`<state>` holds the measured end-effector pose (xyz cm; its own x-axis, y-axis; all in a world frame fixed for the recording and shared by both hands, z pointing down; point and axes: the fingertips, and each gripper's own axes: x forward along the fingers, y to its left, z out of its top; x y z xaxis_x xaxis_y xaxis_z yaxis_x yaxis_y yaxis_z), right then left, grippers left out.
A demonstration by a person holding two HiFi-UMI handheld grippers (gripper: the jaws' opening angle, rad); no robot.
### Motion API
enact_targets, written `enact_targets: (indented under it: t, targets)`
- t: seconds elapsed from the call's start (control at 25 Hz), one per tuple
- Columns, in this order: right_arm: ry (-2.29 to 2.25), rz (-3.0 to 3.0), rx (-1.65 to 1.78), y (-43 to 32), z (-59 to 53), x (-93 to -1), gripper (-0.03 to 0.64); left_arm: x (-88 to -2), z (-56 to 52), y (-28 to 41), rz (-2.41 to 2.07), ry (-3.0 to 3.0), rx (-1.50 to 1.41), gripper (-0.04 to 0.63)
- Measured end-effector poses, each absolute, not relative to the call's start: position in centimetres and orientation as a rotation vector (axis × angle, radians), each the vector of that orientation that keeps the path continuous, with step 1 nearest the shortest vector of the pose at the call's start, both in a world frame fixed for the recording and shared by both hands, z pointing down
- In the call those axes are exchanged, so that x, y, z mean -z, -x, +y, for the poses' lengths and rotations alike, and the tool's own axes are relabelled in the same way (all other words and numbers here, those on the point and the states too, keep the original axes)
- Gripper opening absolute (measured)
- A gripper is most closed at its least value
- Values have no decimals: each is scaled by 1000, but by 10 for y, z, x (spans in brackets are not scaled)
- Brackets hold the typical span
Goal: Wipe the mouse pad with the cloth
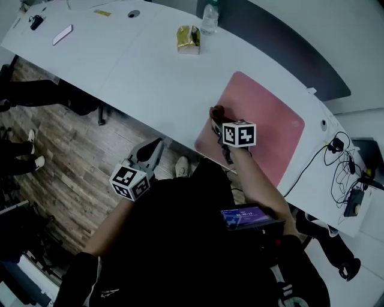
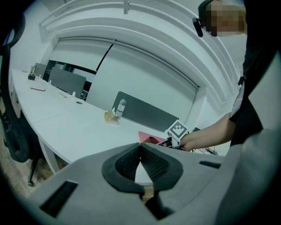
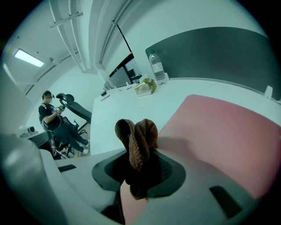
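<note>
**Right claw gripped the cloth at the pad's edge**

My right claw (image 3: pixel 139 151) was clamped on the brown cloth (image 3: pixel 137 134). The fabric was bunched between its jaws, and two rounded folds stood up past the tips. From the head view, the cloth sat at the left edge of the pink pad (image 1: pixel 261 123), on the side nearer me. I could not tell whether the cloth actually touched the pad. In the right gripper view, the pad spread out ahead and to the right of the jaws, with a shadow on it just beside the cloth.

The pad lay flat on the white curved worktop (image 1: pixel 144 72), close to its front edge.

My left claw (image 2: pixel 140 153) was closed, its pad tips meeting with nothing between them. In the head view it hung off the worktop, over the wood floor (image 1: pixel 66 156) and close to my body, well apart from the pad.

Farther back on the worktop stood a bottle (image 1: pixel 210 18), with a yellow packet (image 1: pixel 188 39) just beside it. Both were well apart from the pad.
</note>
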<state>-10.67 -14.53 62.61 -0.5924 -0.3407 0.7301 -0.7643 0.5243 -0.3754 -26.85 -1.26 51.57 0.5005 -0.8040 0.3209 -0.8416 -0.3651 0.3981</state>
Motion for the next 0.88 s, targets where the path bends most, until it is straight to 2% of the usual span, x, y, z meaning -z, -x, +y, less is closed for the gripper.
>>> enact_targets:
  t: [0.4,0.88]
  targets:
    - [-785,-2273,-934,143,-158,-616,118,-518,-6,279,-1400,-2186,-101,8]
    - [-904,-2225,-908,101,-212,-623,118,-516,-20,257,-1381,-2193,-150,8]
